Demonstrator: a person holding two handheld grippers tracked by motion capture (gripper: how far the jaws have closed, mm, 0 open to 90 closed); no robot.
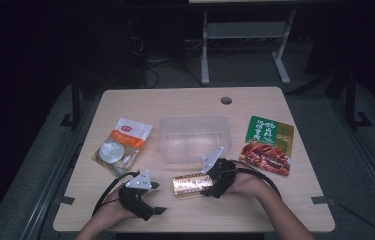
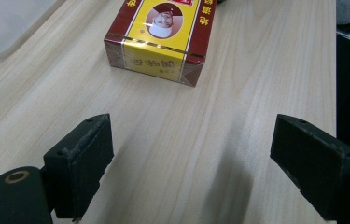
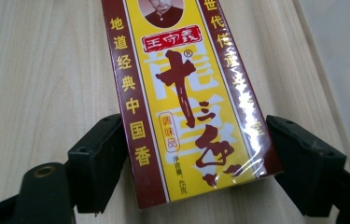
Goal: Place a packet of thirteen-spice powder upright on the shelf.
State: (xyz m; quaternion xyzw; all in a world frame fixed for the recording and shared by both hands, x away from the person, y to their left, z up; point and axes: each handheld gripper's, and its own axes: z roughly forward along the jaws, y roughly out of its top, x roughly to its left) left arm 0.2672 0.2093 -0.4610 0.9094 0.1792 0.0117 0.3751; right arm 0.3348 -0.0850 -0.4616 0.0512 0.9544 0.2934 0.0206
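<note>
The table (image 1: pixel 275 210) carries a clear plastic bin (image 1: pixel 194 138) at centre, an orange-and-white pouch (image 1: pixel 123 145) to its left and a green-and-red sausage packet (image 1: pixel 269 144) to its right. A red-and-yellow seasoning box (image 1: pixel 192 184) lies flat on the table near the front edge, just in front of the bin. The right hand-held gripper (image 3: pixel 189 163) has its jaws either side of the box's near end, touching or almost touching it. The left hand-held gripper (image 2: pixel 191 163) sits near the box with jaws wide apart, holding nothing.
</note>
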